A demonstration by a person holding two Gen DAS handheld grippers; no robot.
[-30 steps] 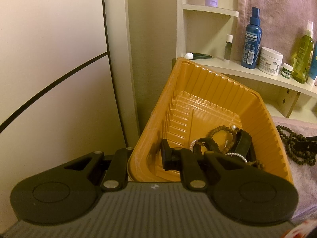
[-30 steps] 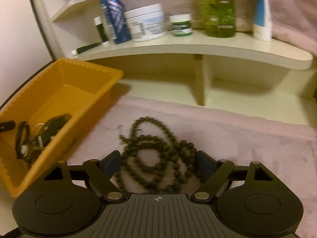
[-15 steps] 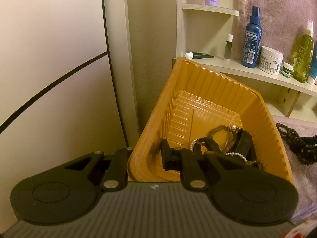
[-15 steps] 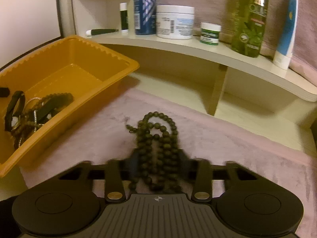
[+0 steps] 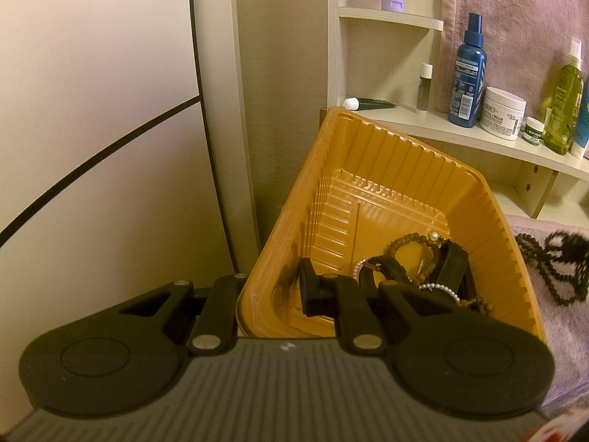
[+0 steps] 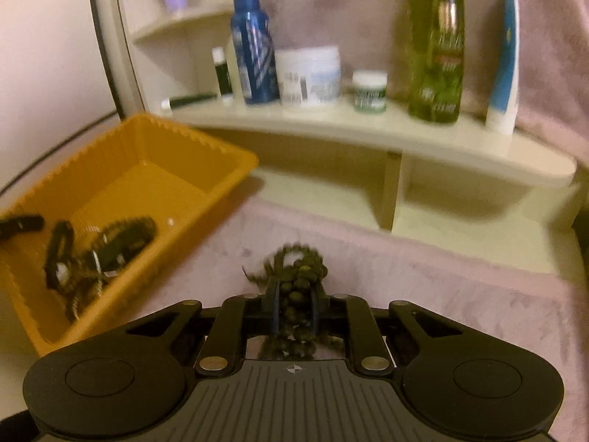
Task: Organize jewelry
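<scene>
My left gripper (image 5: pixel 272 291) is shut on the near-left wall of an orange ribbed tray (image 5: pixel 397 169); one finger (image 5: pixel 309 291) is inside, the other outside. The tray holds several bracelets and a black watch (image 5: pixel 423 265). My right gripper (image 6: pixel 294 294) is shut on a dark beaded necklace (image 6: pixel 298 280), bunched between the fingers and lifted above the pink cloth (image 6: pixel 441 280). The necklace also shows blurred in the left wrist view (image 5: pixel 552 265), right of the tray. In the right wrist view the tray (image 6: pixel 184 143) is to the left.
A cream shelf (image 6: pixel 368 132) behind holds a blue spray bottle (image 6: pixel 254 55), a white jar (image 6: pixel 309 73), a small green-label pot (image 6: pixel 370 90), a green bottle (image 6: pixel 436 44) and a blue tube (image 6: pixel 504 62). A pale wall panel (image 5: pixel 92 110) stands left of the tray.
My right gripper closed on the beaded necklace and lifted it off the cloth, moving up and towards the tray. My left gripper has held the tray wall without moving.
</scene>
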